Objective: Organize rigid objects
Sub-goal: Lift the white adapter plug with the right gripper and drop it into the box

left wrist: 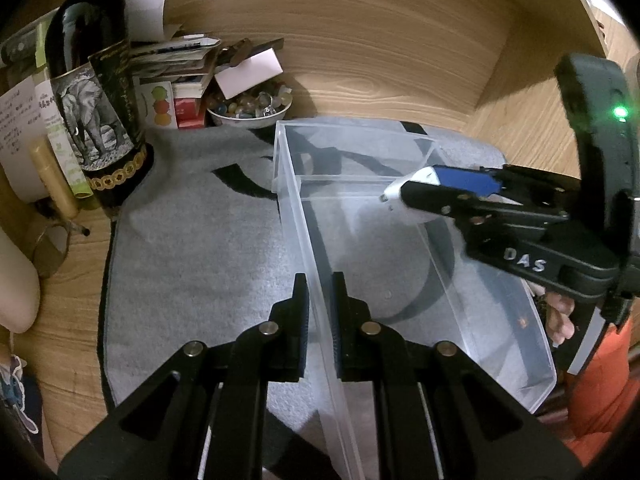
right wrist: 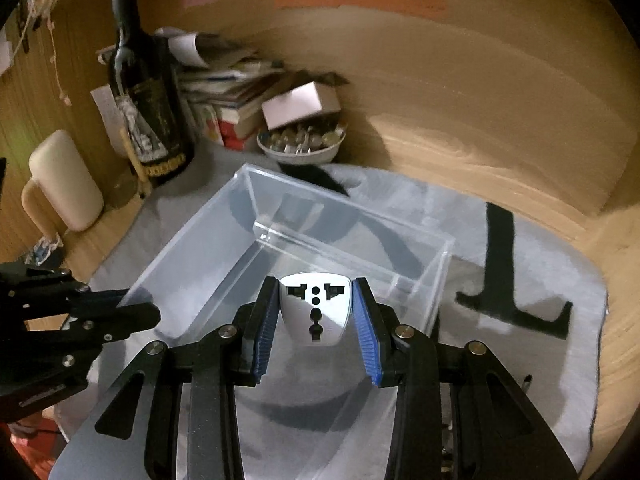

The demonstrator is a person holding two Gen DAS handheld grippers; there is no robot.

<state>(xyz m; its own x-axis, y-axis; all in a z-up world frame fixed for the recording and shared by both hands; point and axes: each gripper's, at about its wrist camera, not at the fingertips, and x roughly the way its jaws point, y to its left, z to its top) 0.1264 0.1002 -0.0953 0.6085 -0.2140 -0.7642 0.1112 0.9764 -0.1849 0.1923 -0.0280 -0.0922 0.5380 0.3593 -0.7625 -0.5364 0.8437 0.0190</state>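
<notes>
Nearest us, our left gripper (left wrist: 320, 300) pinches the near-left wall of the clear bin (left wrist: 460, 292), jaws almost closed on the thin plastic. To the right, our right gripper (right wrist: 316, 312) is clamped on the white travel adapter (right wrist: 315, 310), held over the bin's interior above the grey mat (left wrist: 192, 248). We judge that releasing too high could let it bounce out, or the bin could skid if the wall slips.
</notes>
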